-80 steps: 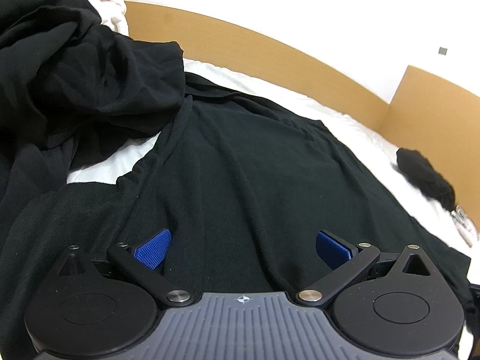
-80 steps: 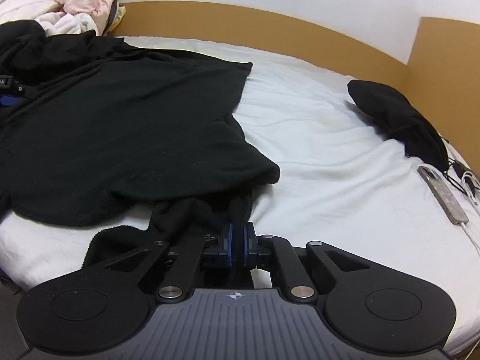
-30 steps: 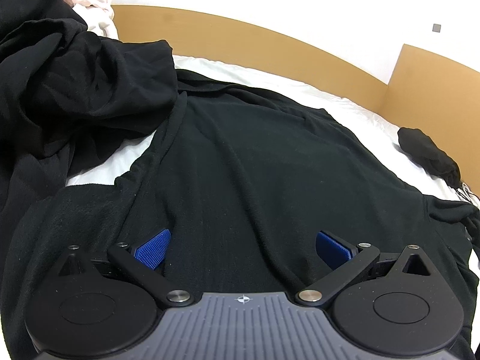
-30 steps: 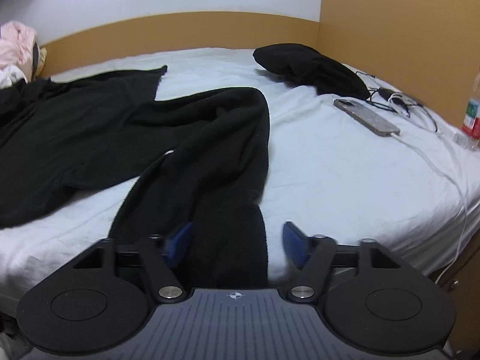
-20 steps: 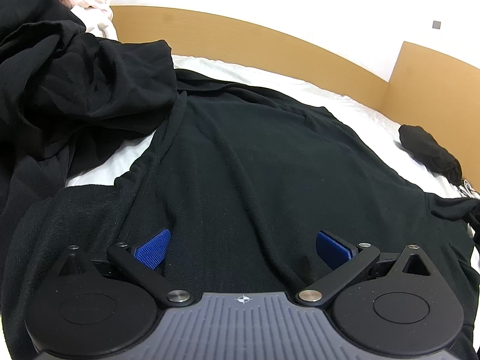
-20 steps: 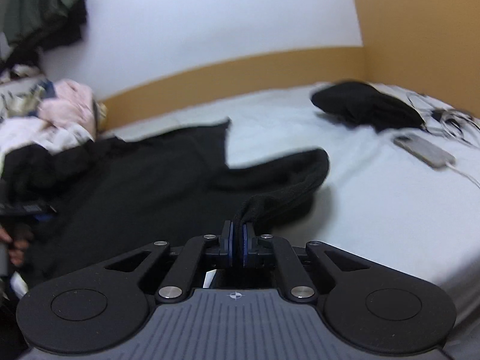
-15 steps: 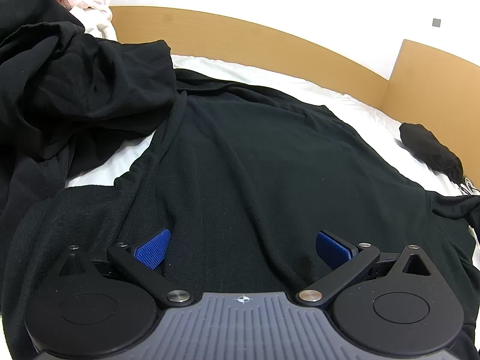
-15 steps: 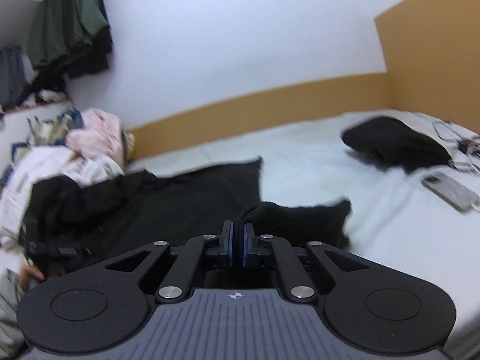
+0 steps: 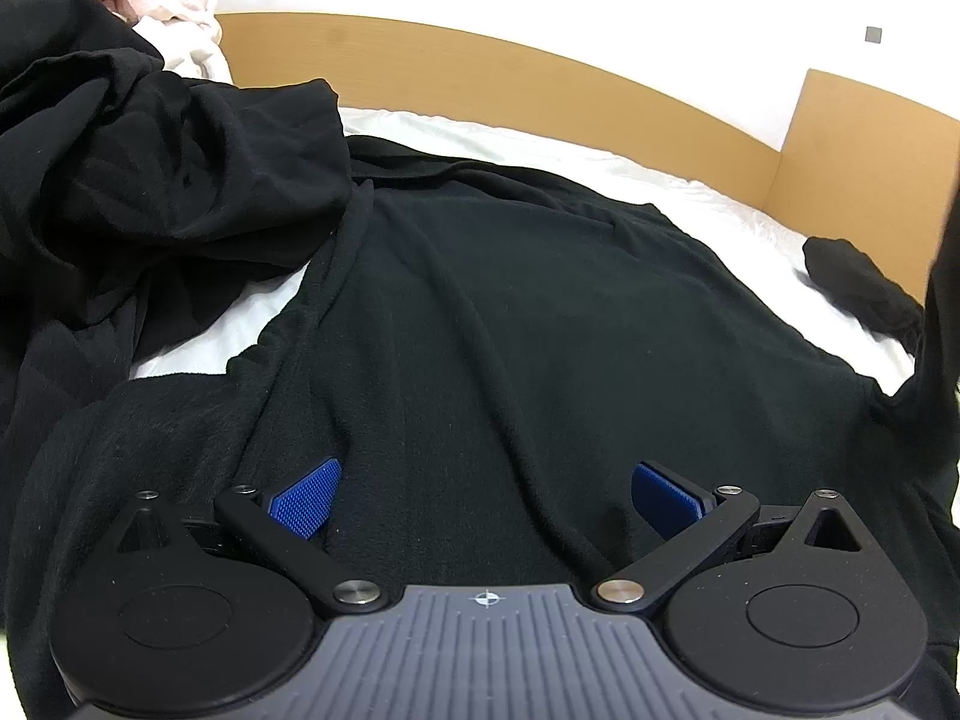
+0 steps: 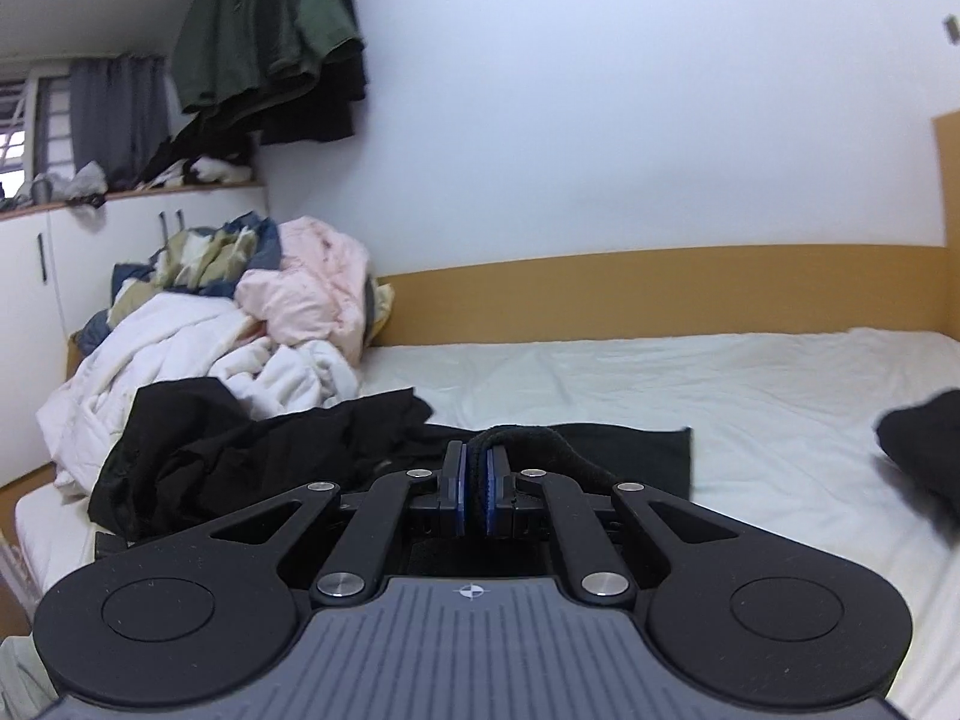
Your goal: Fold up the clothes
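Note:
A black fleece garment (image 9: 540, 324) lies spread flat on the white bed sheet (image 9: 456, 126). My left gripper (image 9: 483, 495) rests on its near edge, open, blue pads wide apart with cloth lying between them. My right gripper (image 10: 474, 483) is shut on the black sleeve (image 10: 540, 441), which loops over the pads. In the left wrist view the sleeve (image 9: 936, 312) rises as a dark band at the right edge. The garment's body (image 10: 630, 450) shows beyond the right gripper's fingers.
A second crumpled black garment (image 9: 138, 192) lies at the left. A small black bundle (image 9: 852, 276) sits by the wooden bed frame (image 9: 540, 96). A heap of pink and white laundry (image 10: 240, 330) fills the bed's corner. Green clothing (image 10: 270, 24) hangs on the wall.
My right gripper closed on the sleeve and rose, tilting up and swinging left over the garment. The sleeve now stands lifted at the right. My left gripper stayed put, still open.

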